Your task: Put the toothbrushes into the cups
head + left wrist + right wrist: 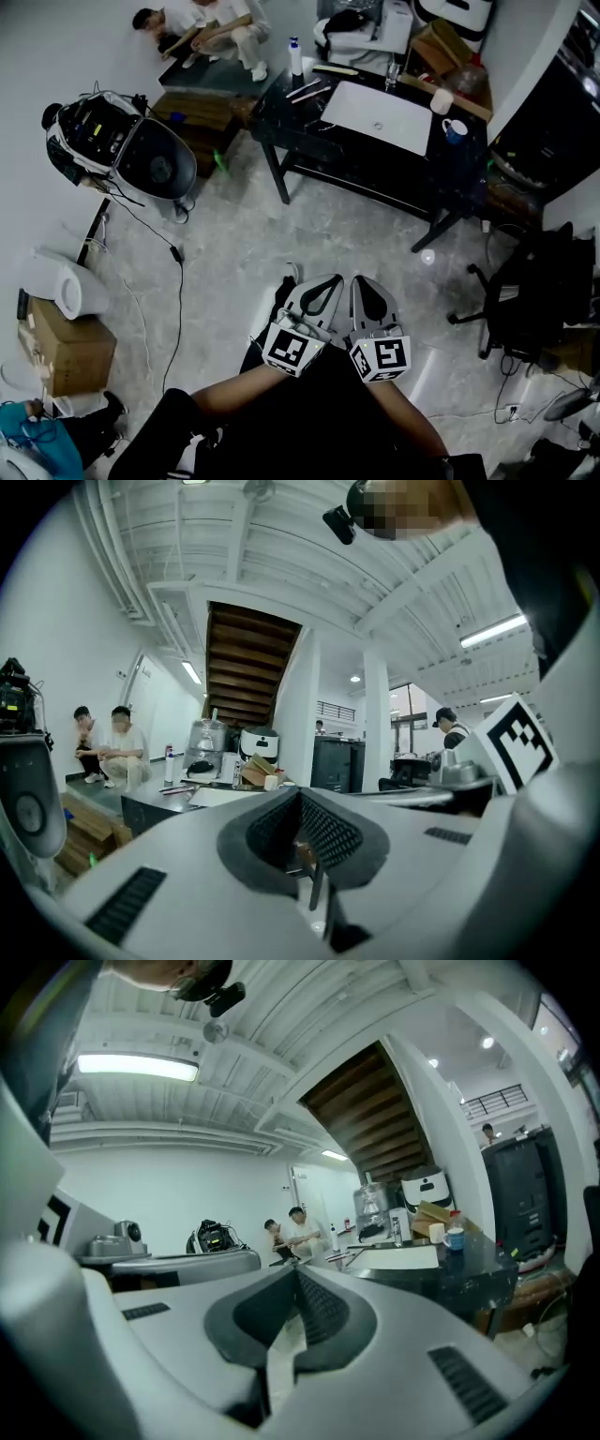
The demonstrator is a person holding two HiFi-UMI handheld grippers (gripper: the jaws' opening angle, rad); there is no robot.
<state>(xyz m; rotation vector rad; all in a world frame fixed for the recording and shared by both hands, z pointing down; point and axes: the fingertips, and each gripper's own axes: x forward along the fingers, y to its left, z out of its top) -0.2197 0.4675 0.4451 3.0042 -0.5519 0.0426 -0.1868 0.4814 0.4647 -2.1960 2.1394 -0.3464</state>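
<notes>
Holding both tools level, well short of the black table, I have the left gripper and the right gripper closed on nothing. What I take for the toothbrushes lie near the table's left end, the blue mug and white cup at its right end, and a white mat between them. Reaching in with the jaws together, I could knock a brush off the edge. A floor cable left of the table and an office chair to its right flank my approach.
</notes>
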